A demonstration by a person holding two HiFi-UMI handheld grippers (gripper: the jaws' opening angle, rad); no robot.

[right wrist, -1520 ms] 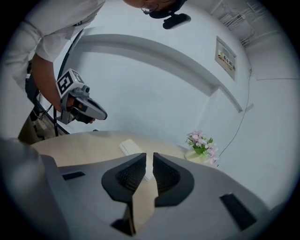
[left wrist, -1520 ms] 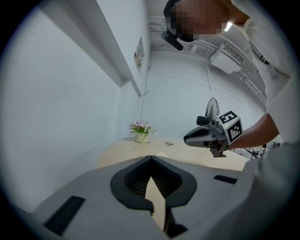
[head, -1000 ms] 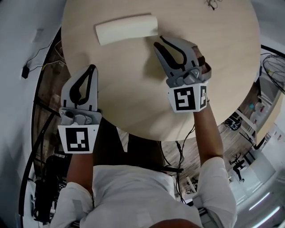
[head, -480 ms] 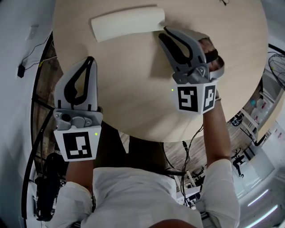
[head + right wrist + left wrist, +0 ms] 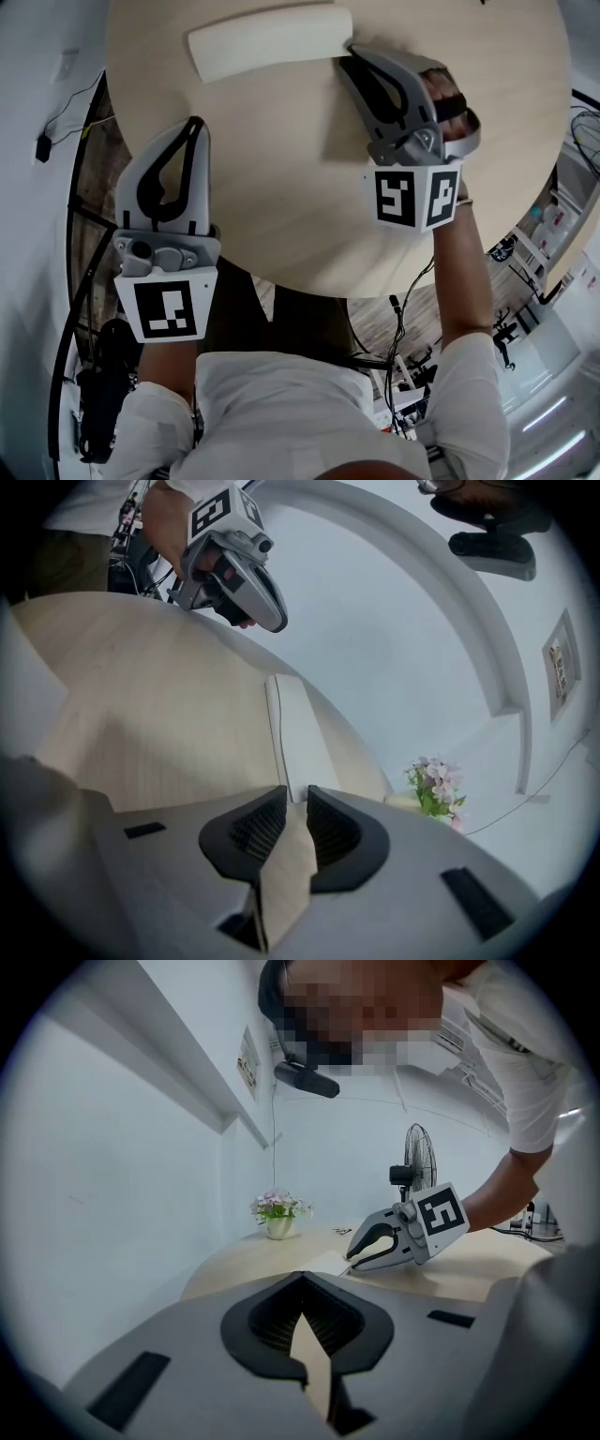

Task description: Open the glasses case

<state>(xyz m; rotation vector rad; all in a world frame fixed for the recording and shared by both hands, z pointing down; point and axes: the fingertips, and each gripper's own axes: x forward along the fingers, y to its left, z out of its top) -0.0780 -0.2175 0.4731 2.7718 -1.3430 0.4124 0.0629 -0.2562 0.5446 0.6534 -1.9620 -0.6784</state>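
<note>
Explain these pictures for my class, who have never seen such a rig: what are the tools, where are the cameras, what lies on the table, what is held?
No robot: a person holds a two-jaw gripper in each hand. One picture looks down from a head camera; two come from cameras riding on the grippers. On the round wooden table lies a shut white glasses case. The right gripper points at its end, jaws slightly apart, holding nothing. The left gripper hangs near the table's edge, jaws together, empty.

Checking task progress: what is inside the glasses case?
Nothing inside can be seen: the glasses case lies shut on the table, showing only its white outer shell.
</note>
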